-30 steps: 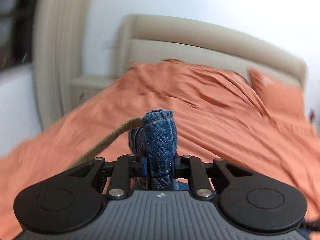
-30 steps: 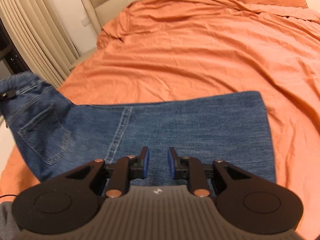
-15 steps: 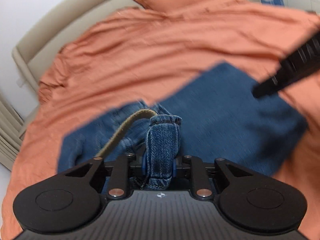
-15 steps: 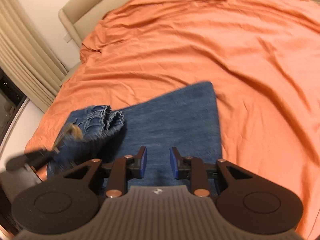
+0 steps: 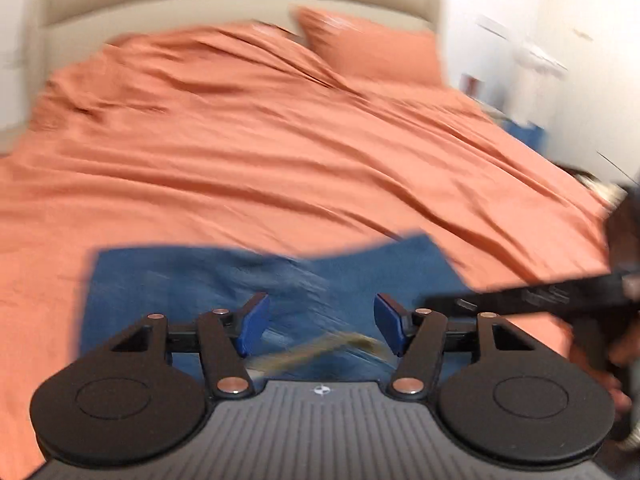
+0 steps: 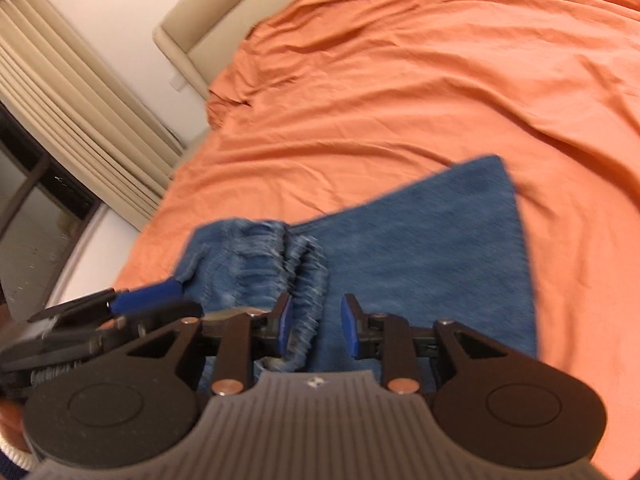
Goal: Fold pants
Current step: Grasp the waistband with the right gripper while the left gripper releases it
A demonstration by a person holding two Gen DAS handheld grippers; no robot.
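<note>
Both grippers — left gripper (image 5: 320, 330), right gripper (image 6: 315, 326) — spread above pants (image 6: 420, 248).

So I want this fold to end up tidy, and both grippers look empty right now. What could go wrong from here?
The waistband lies bunched on top of the folded jeans, so the fold may set crooked unless it is smoothed. The tan drawstring trails loose between the open left gripper fingers and could snag as it moves. The orange bedcover is wrinkled and soft, so pressing with the open right gripper may drag the layers apart.
</note>
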